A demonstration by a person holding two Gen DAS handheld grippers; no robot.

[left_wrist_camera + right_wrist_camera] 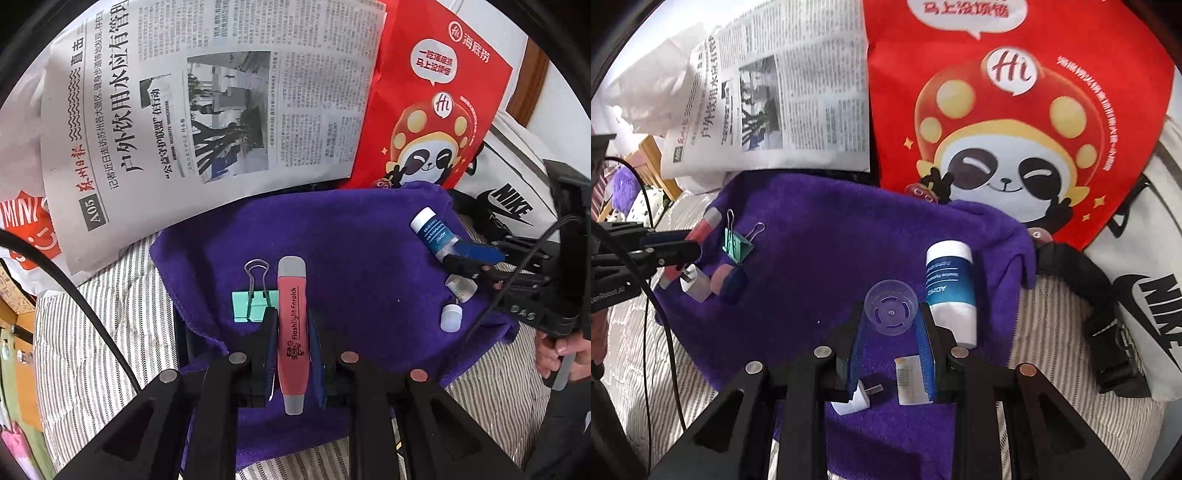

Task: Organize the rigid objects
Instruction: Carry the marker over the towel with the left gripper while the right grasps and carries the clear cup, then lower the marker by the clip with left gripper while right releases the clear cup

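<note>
Left fingers (291,325) pinch pink earpick (292,332); right fingers (890,325) spread; purple towel (820,258) over striped bedding (1052,306).

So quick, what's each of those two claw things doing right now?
Left gripper: shut on the pink earpick.
Right gripper: open around a clear plastic cap, not squeezing it yet.

Pink flashlight earpick (292,332) with grey ends is lying lengthwise on the purple towel (351,236), a mint binder clip (255,295) just beside it. Blue-labelled white tube (950,291) is lying flat; a clear cap (891,307) is sitting near it, open side facing the camera.
</note>
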